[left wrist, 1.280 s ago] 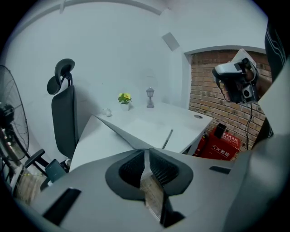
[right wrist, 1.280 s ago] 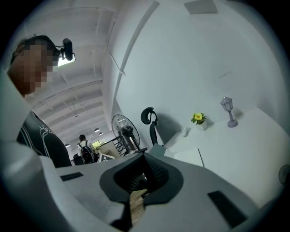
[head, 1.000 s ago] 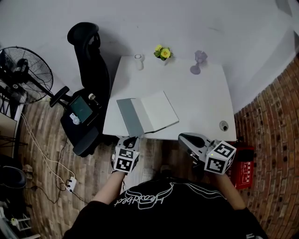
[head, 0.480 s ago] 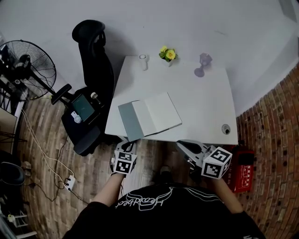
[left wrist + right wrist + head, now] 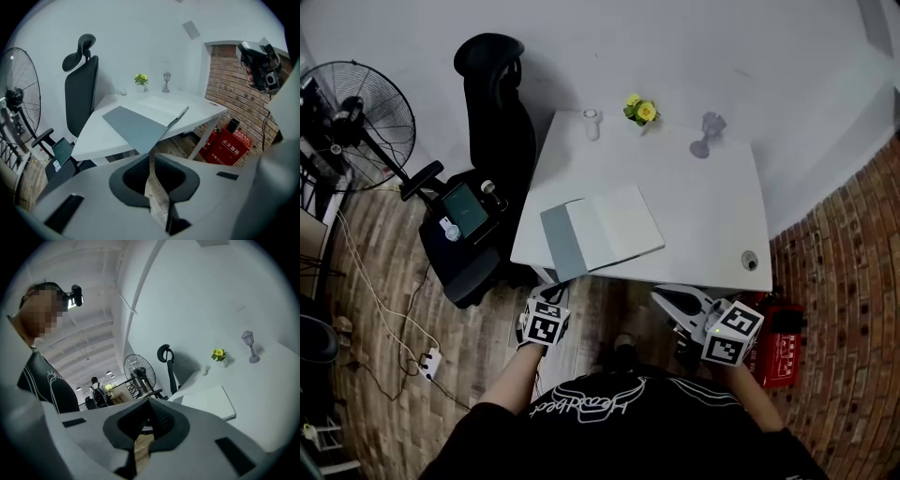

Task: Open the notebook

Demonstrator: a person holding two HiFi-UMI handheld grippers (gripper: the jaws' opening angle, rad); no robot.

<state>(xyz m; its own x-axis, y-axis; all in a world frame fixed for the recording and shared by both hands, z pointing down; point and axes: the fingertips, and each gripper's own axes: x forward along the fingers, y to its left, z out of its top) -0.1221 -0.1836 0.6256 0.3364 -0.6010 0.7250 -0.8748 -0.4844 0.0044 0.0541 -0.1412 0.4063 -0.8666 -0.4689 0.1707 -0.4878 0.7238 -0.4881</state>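
Grey-covered white-paged notebook (image 5: 600,232), white table (image 5: 703,216), black chair (image 5: 502,131), yellow flowers (image 5: 641,111)

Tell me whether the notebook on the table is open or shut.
Open: the notebook has its grey cover spread flat beside a white page.

A white counter (image 5: 703,216) fills the middle of the head view. An open notebook (image 5: 600,230) lies flat at its lower left, grey cover out to the left. Along the top edge stand a small white cup (image 5: 592,122), yellow flowers (image 5: 640,110) and a purple glass (image 5: 705,134). A little round thing (image 5: 750,262) sits at the lower right corner.
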